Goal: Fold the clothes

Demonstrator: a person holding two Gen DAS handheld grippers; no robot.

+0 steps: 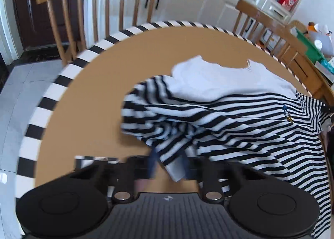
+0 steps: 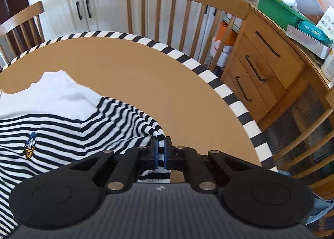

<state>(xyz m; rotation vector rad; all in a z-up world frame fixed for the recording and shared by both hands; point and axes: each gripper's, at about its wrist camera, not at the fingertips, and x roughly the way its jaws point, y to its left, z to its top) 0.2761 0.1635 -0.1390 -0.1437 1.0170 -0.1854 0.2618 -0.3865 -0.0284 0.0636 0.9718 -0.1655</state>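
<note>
A navy-and-white striped shirt [image 1: 240,126] with a plain white upper part and a small duck badge lies on the tan table [image 1: 100,93]; it also shows in the right wrist view [image 2: 62,134]. My left gripper [image 1: 168,166] is blurred; its fingers stand apart, with a sleeve end hanging between them beside the right finger. My right gripper [image 2: 160,153] is shut on the other striped sleeve cuff [image 2: 160,147], held just above the table [image 2: 146,76].
The table has a black-and-white striped rim [image 2: 229,97]. Wooden chairs [image 1: 100,5] [image 2: 183,9] stand at the far edge. A wooden drawer cabinet [image 2: 265,68] with a green tray [image 2: 277,7] and boxes stands at the right.
</note>
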